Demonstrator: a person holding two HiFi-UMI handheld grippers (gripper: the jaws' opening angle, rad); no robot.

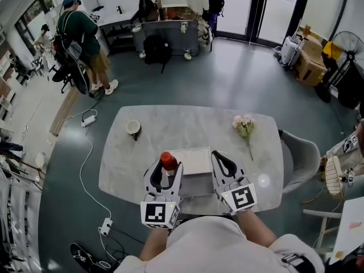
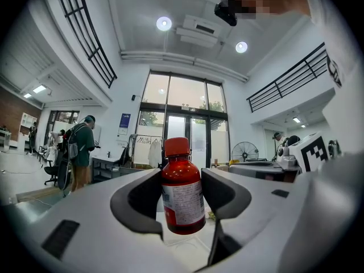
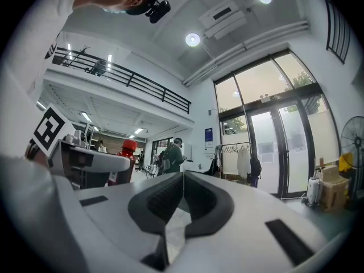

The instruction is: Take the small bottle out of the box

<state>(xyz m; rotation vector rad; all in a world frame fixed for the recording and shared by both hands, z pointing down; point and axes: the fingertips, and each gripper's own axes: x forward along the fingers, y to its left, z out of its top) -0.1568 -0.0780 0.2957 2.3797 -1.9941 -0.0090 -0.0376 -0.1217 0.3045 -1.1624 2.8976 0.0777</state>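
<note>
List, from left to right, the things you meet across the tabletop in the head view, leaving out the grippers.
cup → small bottle → box → flowers

Bright, even daylight comes through the glass doors (image 2: 183, 131), and round ceiling lights (image 2: 164, 23) add to it. Shadows are soft and faint. The table (image 1: 182, 129) shows a small glare spot near its right edge. Both gripper views bend strongly and go black at the corners; the head view curves at its edges. The bottle (image 2: 182, 189) is sharp.
</note>
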